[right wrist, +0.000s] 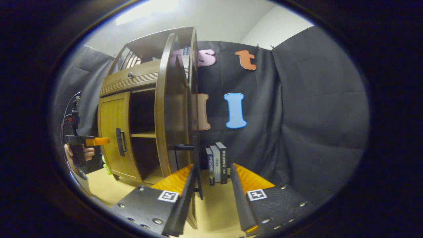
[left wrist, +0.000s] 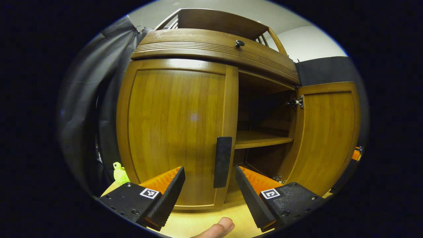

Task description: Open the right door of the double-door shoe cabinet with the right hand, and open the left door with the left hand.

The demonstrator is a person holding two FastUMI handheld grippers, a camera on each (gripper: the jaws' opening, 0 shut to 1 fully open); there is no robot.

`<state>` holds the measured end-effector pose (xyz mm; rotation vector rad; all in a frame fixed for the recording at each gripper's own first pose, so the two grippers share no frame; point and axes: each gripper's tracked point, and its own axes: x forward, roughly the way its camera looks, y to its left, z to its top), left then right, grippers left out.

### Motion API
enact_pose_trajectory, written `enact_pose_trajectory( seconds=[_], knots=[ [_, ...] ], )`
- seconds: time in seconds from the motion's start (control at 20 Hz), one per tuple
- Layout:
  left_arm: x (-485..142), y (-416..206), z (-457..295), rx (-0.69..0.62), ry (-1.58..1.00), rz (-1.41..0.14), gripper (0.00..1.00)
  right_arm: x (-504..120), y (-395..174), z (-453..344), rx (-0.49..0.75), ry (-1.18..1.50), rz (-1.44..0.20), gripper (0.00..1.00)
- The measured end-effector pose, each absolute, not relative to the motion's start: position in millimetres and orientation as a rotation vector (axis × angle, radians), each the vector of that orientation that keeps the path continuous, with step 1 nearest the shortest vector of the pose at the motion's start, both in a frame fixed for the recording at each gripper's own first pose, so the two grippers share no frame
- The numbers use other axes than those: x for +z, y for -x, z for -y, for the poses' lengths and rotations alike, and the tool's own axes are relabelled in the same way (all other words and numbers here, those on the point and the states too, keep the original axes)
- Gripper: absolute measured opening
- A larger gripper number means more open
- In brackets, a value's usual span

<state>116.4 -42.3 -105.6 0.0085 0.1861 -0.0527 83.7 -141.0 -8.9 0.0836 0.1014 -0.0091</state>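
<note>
Right door (left wrist: pixel 325 132) swung wide off the cabinet (left wrist: pixel 211 49); right gripper (right wrist: pixel 211 178) released beside its handle (right wrist: pixel 185 147); left gripper (left wrist: pixel 210 180) spread, straddling left door handle (left wrist: pixel 222 161), readying a pull.

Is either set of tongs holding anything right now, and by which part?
Nothing is held. The left tongs stand open around the closed left wooden door's dark handle; the right tongs are open at the opened right door's edge.

Left gripper (left wrist: pixel 210 180) open, level; right gripper (right wrist: pixel 211 180) open, perhaps tilted; hand (right wrist: pixel 86 152) around left grip.
</note>
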Motion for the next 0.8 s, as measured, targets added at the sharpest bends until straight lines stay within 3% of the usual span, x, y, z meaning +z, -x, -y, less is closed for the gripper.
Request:
enact_pose_trajectory(
  seconds=[0.05,0.4,0.45,0.55,0.6,0.75,0.8],
  knots=[
    [-108,-124,40,-0.048,-0.021,-0.166,0.96,-5,-78,145,-0.02,-0.092,-0.091,0.75],
    [-145,-164,58,-0.089,0.029,-0.174,0.93,23,-43,151,-0.096,-0.01,-0.025,1.0],
    [-141,-169,62,-0.088,0.029,-0.136,0.96,28,-38,147,-0.102,0.007,-0.006,1.0],
    [-142,-181,64,-0.087,-0.011,-0.108,0.9,31,-28,133,-0.095,0.023,0.018,0.94],
    [-148,-181,71,-0.118,-0.022,-0.122,0.81,31,-26,123,-0.078,0.024,0.027,0.99],
    [-146,-188,70,-0.096,-0.007,-0.113,0.67,33,-15,92,-0.015,0.022,0.046,1.0],
    [-145,-186,67,-0.076,-0.017,-0.112,0.57,34,-11,85,-0.003,0.032,0.052,0.94]
  ],
)
